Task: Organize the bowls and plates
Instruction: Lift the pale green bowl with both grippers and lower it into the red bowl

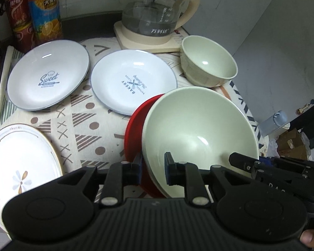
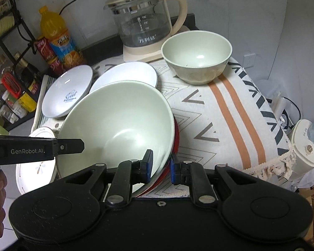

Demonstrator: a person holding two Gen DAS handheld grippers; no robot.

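Left wrist view: we hold the left gripper (image 1: 152, 168) clamped across the near rims of two nested bowls, one pad outside the red bowl (image 1: 134, 131), the other inside the large pale green bowl (image 1: 198, 129) that sits in it. Right wrist view: the right gripper (image 2: 161, 166) grips the same stack from the opposite side, one pad inside the large pale green bowl (image 2: 117, 123), the other outside the red bowl (image 2: 176, 135). Both bowls are tilted at the near edge of the table (image 2: 224, 113), which carries a patterned cloth. We cannot tell whether the stack still touches the cloth.

Remaining items on the table:
- Small pale green bowl (image 1: 207, 62), upright at the far right corner, just beside the glass kettle (image 1: 155, 10).
- "Bakery" plate (image 1: 134, 81), mid-table, behind the held stack.
- "Sweet" plate (image 1: 48, 75), toward the far left corner, near the orange drink bottle (image 1: 45, 10) and the red cans (image 1: 19, 21).
- Flower-print plate (image 1: 21, 167), at the near left corner, overhanging the edge.
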